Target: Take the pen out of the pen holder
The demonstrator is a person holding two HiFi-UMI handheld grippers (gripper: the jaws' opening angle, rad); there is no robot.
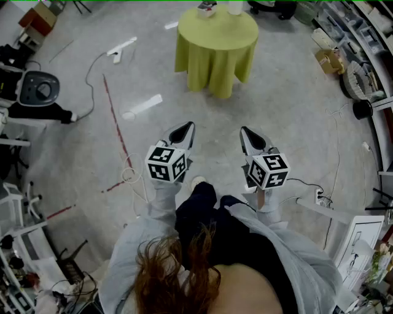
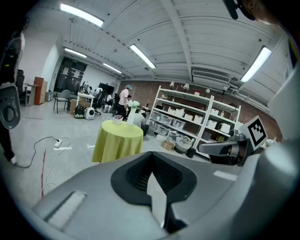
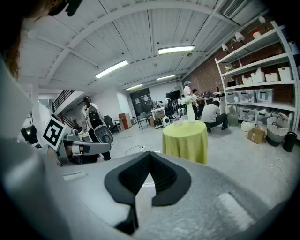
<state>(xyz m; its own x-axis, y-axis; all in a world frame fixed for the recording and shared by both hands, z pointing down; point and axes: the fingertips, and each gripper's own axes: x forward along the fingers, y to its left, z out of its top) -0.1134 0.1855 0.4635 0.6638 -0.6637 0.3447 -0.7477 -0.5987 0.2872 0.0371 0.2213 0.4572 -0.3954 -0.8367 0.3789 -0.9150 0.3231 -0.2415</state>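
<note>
A round table under a yellow-green cloth stands several steps ahead on the floor. On its top are a small container and a white vase; both are too small to make out a pen. The table also shows in the left gripper view and the right gripper view. My left gripper and right gripper are held side by side in front of the person, far short of the table. Both point toward it, slightly downward. Each is shut and holds nothing.
A white cable and power strip and a red tape line lie on the floor at the left. Storage shelves line the right wall, with boxes and baskets at their foot. People stand and crouch behind the table. Equipment is crowded at the left.
</note>
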